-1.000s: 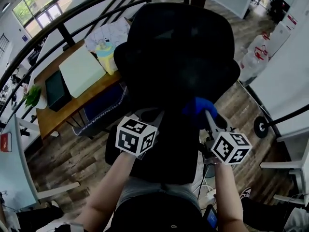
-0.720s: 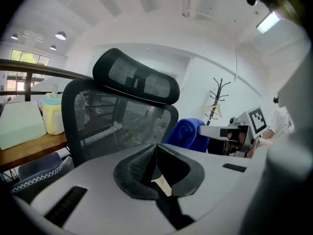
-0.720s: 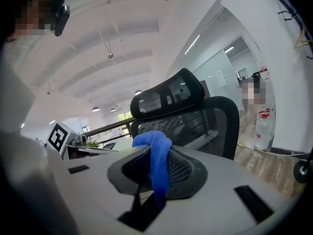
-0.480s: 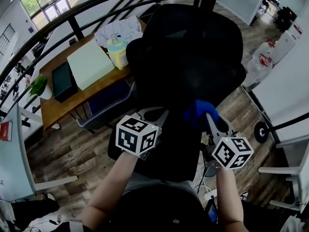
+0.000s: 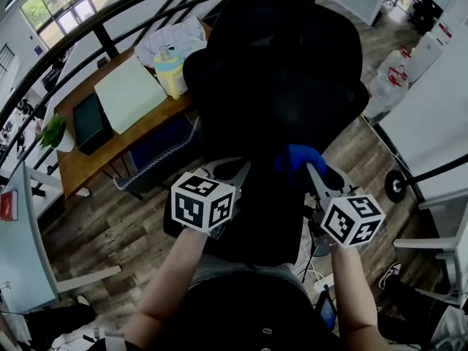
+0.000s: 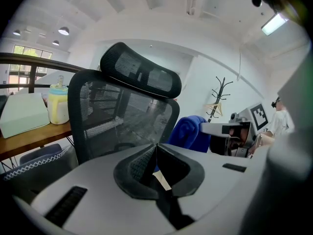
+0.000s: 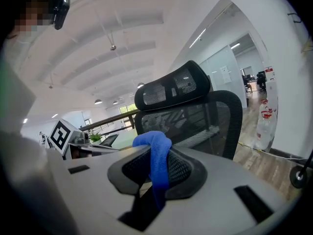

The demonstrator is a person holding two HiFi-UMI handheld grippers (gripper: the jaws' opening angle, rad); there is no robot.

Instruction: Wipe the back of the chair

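Observation:
A black mesh office chair stands in front of me, its backrest and headrest facing both grippers. My right gripper is shut on a blue cloth, whose fold hangs between the jaws just short of the backrest. My left gripper is shut with nothing in it, held beside the right one, low behind the chair back. From the left gripper view the blue cloth and the right gripper show at the right.
A wooden desk at the left carries a pale green pad, a yellow bottle and papers. Black curved railings run behind it. White furniture stands at the right, over a wood floor.
Both grippers have shifted slightly in the head view, the left one a little lower and to the left. The cloth stays gripped in the right gripper near the chair back.

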